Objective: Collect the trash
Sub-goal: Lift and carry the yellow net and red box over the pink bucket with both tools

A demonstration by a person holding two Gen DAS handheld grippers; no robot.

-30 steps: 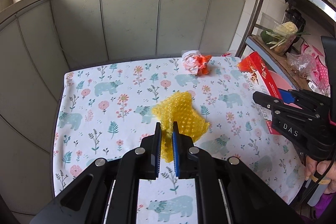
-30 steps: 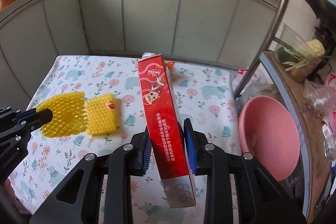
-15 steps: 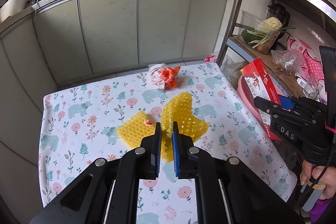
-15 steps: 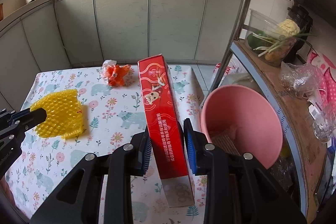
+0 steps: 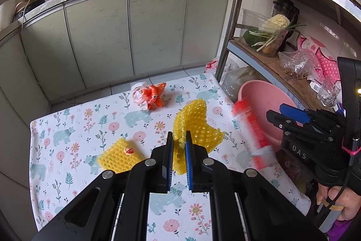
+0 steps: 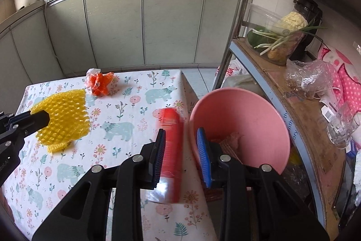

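Observation:
My left gripper (image 5: 179, 139) is shut on a yellow foam net (image 5: 196, 125) and holds it above the floral tablecloth (image 5: 67, 146); the net also shows in the right wrist view (image 6: 65, 116). My right gripper (image 6: 180, 139) is open. A red carton (image 6: 172, 150), motion-blurred, is between its jaws and no longer clamped; it also shows in the left wrist view (image 5: 252, 134). A pink bin (image 6: 246, 123) stands just right of the table edge. A second yellow foam net (image 5: 119, 156) and an orange-and-white wrapper (image 5: 151, 95) lie on the table.
A metal shelf post (image 5: 232, 12) and a shelf (image 6: 293, 92) with vegetables, plastic bags and a glass stand at the right. Kitchen cabinets (image 5: 135, 37) run behind the table. The right gripper body (image 5: 315, 139) shows in the left wrist view.
My right gripper has opened and let go of the red carton, which is dropping beside the pink bin. Both grippers have shifted right toward the bin. The left still holds the yellow net.

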